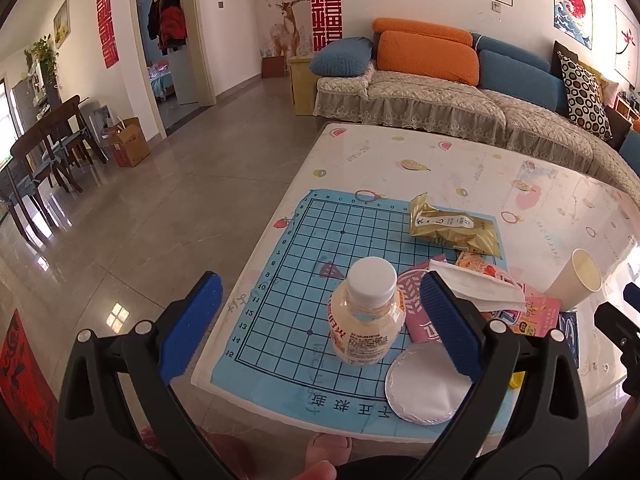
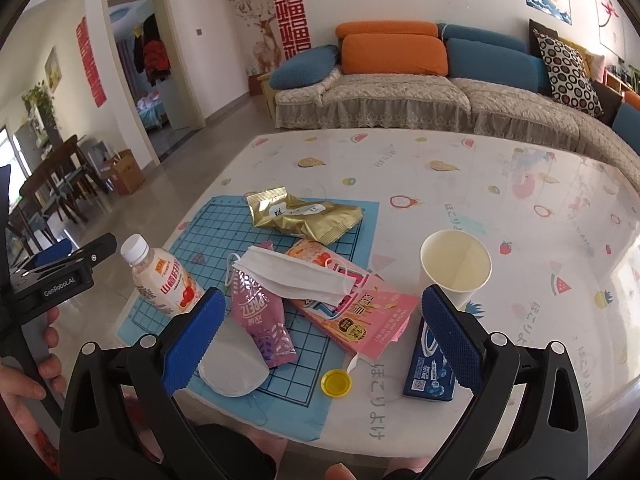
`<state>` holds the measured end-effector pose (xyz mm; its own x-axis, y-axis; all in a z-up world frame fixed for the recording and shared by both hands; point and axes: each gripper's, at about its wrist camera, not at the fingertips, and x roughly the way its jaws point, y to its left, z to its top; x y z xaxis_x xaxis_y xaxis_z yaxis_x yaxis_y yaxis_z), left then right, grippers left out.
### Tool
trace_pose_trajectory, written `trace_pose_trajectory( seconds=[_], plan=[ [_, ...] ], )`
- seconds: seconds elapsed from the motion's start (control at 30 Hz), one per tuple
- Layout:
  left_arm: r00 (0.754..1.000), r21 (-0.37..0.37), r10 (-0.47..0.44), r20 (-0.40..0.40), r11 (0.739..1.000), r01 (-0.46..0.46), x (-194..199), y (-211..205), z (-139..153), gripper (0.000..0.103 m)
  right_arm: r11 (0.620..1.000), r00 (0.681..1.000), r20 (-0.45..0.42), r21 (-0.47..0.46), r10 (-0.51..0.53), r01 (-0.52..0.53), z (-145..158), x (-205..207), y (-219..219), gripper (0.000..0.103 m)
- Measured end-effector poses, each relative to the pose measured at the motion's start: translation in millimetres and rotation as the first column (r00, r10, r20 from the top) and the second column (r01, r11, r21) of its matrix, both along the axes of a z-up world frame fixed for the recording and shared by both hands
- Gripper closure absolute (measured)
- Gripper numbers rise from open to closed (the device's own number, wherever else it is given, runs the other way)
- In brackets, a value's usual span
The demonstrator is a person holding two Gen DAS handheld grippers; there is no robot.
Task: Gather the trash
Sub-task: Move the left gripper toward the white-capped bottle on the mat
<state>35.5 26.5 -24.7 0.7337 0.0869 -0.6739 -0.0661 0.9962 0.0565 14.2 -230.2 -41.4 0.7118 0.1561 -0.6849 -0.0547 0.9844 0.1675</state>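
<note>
Living room: sofa (image 2: 400,88) at 12 o'clock, doorway at 10, dining chairs at 9. Nearer in, a table (image 2: 500,184) under a fruit-print cover, with a blue grid mat (image 1: 288,280) at its near-left corner.

Trash clustered on and beside the mat. Bottle (image 1: 366,312) upright with white cap on, at 6 o'clock in the left view. Round foil lid (image 1: 424,388) flat, just at 4 o'clock of the bottle. Gold bag (image 2: 304,216) at 12 o'clock of the pile. Mask (image 2: 292,276) draped over a pink box (image 2: 360,316) and touching a purple pouch (image 2: 260,320). Paper cup (image 2: 456,268) upright at 2 o'clock, yellow cap (image 2: 336,383) and blue pack (image 2: 430,372) near the front edge.

Left gripper (image 1: 320,324) spread wide, empty, bottle lined up between its fingers but not touched. Right gripper (image 2: 320,332) likewise wide and empty, hovering over the box and pouch. No bin in view.

Likely step: first pickup, nothing yet collected. Next move, probably: left gripper forward around the bottle body, then a firm squeeze below the shoulder. Risk of tipping the bottle if one finger lands first.
</note>
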Motion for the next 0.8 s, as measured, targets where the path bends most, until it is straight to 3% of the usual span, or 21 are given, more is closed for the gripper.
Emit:
trace_pose_trajectory(
  seconds=[0.8],
  plan=[
    [0.999,0.019,-0.027,-0.026,0.999,0.028,2.4,-30.0,-3.6,0.006,0.998,0.998,-0.007,0.001,-0.055,0.055,-0.1,-5.4,-24.9,0.006]
  ],
)
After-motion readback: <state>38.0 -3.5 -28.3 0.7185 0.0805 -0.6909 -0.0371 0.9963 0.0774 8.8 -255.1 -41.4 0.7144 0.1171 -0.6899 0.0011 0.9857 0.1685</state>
